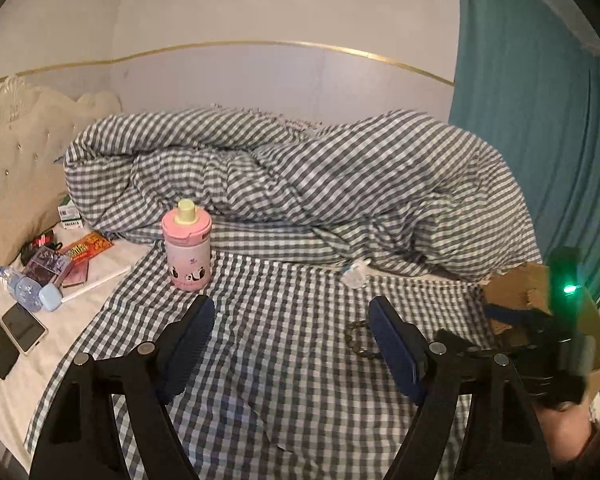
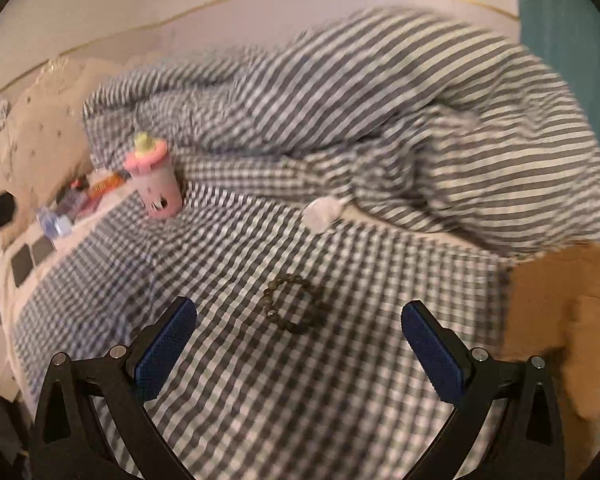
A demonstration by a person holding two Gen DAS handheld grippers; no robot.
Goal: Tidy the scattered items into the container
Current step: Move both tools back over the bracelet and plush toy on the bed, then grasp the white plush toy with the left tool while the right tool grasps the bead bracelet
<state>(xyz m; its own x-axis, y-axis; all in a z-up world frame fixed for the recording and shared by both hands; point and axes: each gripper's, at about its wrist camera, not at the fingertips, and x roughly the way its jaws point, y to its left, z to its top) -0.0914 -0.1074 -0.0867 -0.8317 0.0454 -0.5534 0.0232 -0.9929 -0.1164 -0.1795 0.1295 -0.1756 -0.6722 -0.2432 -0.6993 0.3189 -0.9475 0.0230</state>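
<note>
Both grippers are empty with jaws spread wide: left gripper (image 1: 290, 322) over bare checked sheet (image 1: 284, 380), right gripper (image 2: 300, 322) likewise, nothing between the pads in either view. Step in hand, as I read it: approach for a pick, nothing loaded yet. Nearest target is the bead bracelet (image 2: 294, 304), lying flat on the sheet just ahead of the right jaws at 12 o'clock; in the left wrist view it sits at 3 o'clock, partly hidden behind the right-side finger. It's a loop, so no real long axis and no pointing direction; slightly oval, stretched roughly 10-to-4 in the right view, though blur makes that uncertain. Pink bottle (image 1: 187, 246) stands upright, cap up, long axis vertical, at 11 o'clock from the left jaws. Small clear item (image 1: 356, 274) lies near the duvet (image 1: 300, 168) at 1 o'clock; can't identify it. Cardboard box (image 1: 520, 292), presumably the container, is at 3 o'clock. Next move calls for lowering the right jaws across one side of the bead ring, pinching without catching sheet fabric.
</note>
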